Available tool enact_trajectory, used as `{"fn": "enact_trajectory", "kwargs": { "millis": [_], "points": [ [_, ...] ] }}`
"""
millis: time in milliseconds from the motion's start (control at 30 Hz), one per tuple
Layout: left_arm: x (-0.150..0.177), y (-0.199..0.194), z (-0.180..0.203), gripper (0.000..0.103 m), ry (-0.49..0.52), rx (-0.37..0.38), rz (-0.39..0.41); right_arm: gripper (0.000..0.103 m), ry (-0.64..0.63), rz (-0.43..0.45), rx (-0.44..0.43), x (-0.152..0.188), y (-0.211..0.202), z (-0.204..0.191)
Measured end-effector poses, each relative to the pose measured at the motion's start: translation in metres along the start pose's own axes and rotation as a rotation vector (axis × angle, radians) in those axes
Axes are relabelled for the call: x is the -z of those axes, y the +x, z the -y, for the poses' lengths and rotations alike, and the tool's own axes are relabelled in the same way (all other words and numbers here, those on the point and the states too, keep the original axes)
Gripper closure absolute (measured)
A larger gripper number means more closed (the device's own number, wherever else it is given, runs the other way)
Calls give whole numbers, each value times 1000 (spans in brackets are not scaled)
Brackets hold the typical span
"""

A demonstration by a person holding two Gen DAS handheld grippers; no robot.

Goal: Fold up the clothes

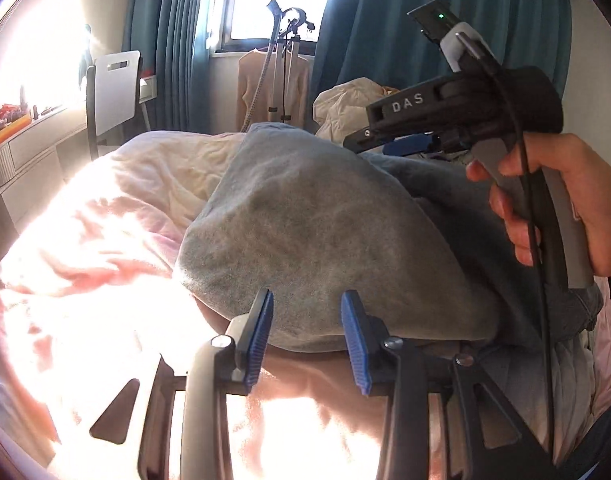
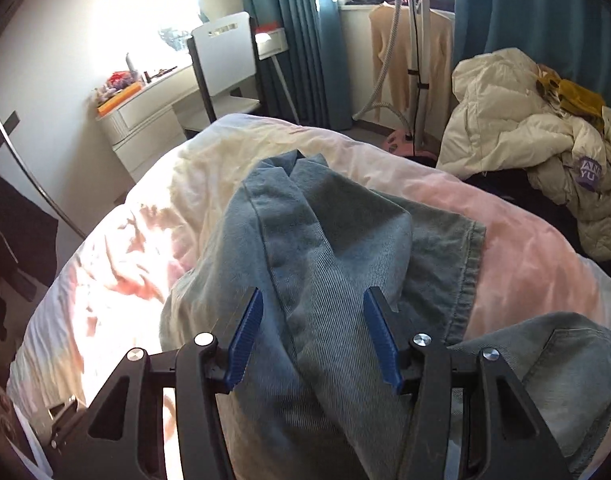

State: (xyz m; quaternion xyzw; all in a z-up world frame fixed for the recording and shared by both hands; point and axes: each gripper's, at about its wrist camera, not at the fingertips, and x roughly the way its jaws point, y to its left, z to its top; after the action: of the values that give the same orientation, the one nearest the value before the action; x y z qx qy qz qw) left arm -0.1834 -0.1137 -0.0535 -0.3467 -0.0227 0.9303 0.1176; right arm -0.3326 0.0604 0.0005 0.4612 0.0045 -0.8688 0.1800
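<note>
Grey-blue jeans (image 2: 325,240) lie bunched on a pink bed cover (image 2: 537,256), one hemmed leg end folded over to the right. In the right wrist view a thick ridge of denim runs between the blue pads (image 2: 245,340) of my right gripper (image 2: 313,340), which is shut on it. The left wrist view has the jeans (image 1: 313,232) as a raised hump. Their near edge sits between the pads of my left gripper (image 1: 307,336), which grips that fold. My right gripper (image 1: 405,147), held by a hand (image 1: 577,208), reaches over the far right of the hump.
A cream puffer jacket (image 2: 517,128) is heaped at the right of the bed. A garment steamer stand (image 2: 419,60) with a beige top stands by the window. A white chair (image 2: 225,60) and dresser (image 2: 145,112) are at the left. Sunlight glares on the bed's left half.
</note>
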Motion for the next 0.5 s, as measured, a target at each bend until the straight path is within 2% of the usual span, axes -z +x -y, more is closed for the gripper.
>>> {"fn": "enact_trajectory", "kwargs": {
  "millis": [167, 200, 233, 300, 433, 500],
  "points": [
    [0, 8, -7, 67, -22, 9, 7, 50, 131, -73, -49, 0, 35, 25],
    [0, 11, -9, 67, -35, 2, 8, 56, 151, -72, -70, 3, 36, 29],
    [-1, 14, -12, 67, -53, -27, 5, 75, 155, -67, -94, 6, 34, 31],
    [-6, 23, -22, 67, -114, -55, -6, 91, 114, -59, -115, 14, 22, 25],
    [-11, 14, -41, 67, -233, -56, 41, 98, 23, -27, -149, 39, -22, 0],
    [-10, 0, -44, 67, -248, -69, 73, 99, -22, -2, -157, 55, -49, -13]
  ]
}}
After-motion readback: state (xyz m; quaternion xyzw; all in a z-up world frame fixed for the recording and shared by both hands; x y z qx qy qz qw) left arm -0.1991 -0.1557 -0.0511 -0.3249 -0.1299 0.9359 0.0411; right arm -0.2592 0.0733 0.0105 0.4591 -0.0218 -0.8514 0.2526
